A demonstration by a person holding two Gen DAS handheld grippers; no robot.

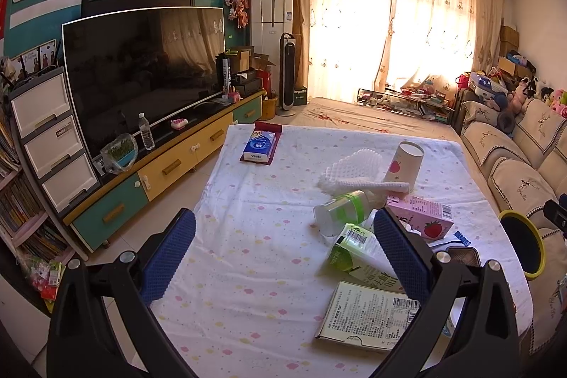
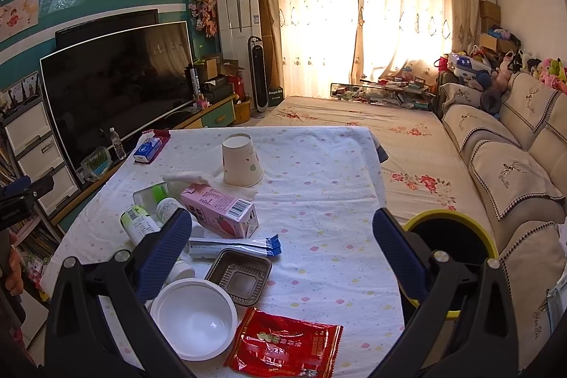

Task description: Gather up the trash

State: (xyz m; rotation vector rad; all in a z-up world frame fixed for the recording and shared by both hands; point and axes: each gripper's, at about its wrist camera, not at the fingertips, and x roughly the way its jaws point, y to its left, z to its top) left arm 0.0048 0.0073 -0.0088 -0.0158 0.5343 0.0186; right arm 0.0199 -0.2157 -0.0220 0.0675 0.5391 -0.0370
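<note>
We hold both grippers over the tabletop [image 2: 336,201], which is covered with a dotted white cloth. Left gripper [image 1: 283,248]: jaws wide apart, empty. Between its fingers we see only bare cloth; the trash sits ahead and to its right. A clear plastic bottle [image 1: 338,209] lies on its side, with a green drink carton [image 1: 358,252] just beside the right finger and a pink strawberry milk carton [image 1: 423,215] beyond that finger. A flat printed box [image 1: 368,316] lies near the right finger's base. Farther ahead is an upside-down paper cup [image 1: 404,165] touching a white foam net [image 1: 349,170]; a tissue pack [image 1: 260,144] is far ahead left.

Right gripper [image 2: 280,250]: jaws also spread, holding nothing. Between its fingers lie a brown plastic tray [image 2: 241,275], a blue-tipped sachet [image 2: 234,245] and a red snack wrapper [image 2: 283,344]. A white bowl [image 2: 193,319] sits by the left finger. The yellow-rimmed trash bin [image 2: 457,225] stands right of the right finger, off the tabletop edge.
</note>
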